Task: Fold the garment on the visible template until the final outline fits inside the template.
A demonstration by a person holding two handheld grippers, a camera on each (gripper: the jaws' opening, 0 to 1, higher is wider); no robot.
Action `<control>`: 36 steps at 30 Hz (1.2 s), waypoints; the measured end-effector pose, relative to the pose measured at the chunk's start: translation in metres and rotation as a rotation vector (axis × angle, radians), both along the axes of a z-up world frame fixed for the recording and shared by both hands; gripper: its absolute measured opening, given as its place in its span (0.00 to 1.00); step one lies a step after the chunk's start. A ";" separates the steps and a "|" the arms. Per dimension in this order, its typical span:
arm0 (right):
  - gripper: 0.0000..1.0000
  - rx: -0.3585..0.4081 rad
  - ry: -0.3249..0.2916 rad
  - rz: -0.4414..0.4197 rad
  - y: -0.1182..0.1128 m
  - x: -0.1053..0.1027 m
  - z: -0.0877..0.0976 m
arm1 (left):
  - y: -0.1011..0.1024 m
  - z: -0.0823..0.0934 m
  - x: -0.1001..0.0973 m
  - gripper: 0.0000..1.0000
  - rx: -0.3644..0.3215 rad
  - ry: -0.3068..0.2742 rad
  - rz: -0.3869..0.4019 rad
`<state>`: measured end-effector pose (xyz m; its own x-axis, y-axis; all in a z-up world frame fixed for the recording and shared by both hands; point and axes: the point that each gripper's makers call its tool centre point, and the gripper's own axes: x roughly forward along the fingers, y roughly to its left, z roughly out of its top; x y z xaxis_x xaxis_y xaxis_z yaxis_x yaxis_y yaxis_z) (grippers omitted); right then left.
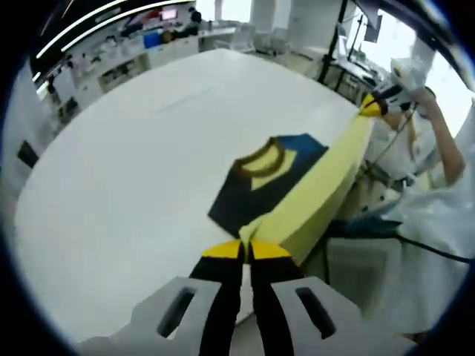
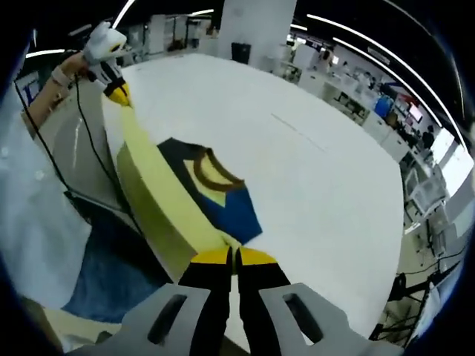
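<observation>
A yellow garment [image 1: 312,189] with a navy and blue top part and a brown neckline [image 1: 260,159] is pulled taut along the near edge of the white table [image 1: 148,170]. Its navy part rests on the tabletop and the yellow part hangs over the edge. My left gripper [image 1: 246,250] is shut on one yellow end. The right gripper [image 1: 371,105] holds the far end. In the right gripper view, my right gripper [image 2: 234,257] is shut on the garment [image 2: 159,200] beside its blue part [image 2: 234,211], and the left gripper [image 2: 117,93] grips the other end.
A person in white clothing [image 1: 438,215] stands close against the table edge, with a black cable [image 2: 85,141] hanging alongside. A faint line [image 1: 182,100] crosses the tabletop. Benches and shelves [image 1: 141,44] fill the room behind the table.
</observation>
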<state>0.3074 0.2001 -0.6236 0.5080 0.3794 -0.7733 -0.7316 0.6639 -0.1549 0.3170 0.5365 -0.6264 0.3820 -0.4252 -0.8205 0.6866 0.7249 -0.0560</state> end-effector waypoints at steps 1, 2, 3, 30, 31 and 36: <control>0.03 0.002 0.008 -0.015 -0.001 0.002 -0.003 | -0.001 -0.002 0.002 0.00 -0.003 0.001 0.003; 0.03 0.002 0.011 -0.018 -0.002 0.005 -0.006 | -0.001 -0.003 0.004 0.00 -0.006 0.003 0.006; 0.03 0.006 0.014 -0.024 -0.002 0.008 -0.010 | -0.002 -0.007 0.008 0.00 -0.012 0.001 0.006; 0.03 0.196 0.008 -0.241 -0.004 0.073 -0.079 | 0.005 -0.091 0.060 0.00 -0.035 0.039 0.171; 0.03 0.211 0.010 -0.254 -0.006 0.075 -0.081 | 0.005 -0.093 0.063 0.00 -0.032 0.032 0.169; 0.03 0.236 0.010 -0.301 -0.011 0.084 -0.091 | 0.004 -0.099 0.069 0.00 -0.042 0.030 0.186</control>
<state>0.3916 0.1895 -0.7147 0.6164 0.3830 -0.6880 -0.4993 0.8657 0.0346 0.3864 0.5403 -0.7249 0.4331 -0.3837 -0.8156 0.5387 0.8357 -0.1071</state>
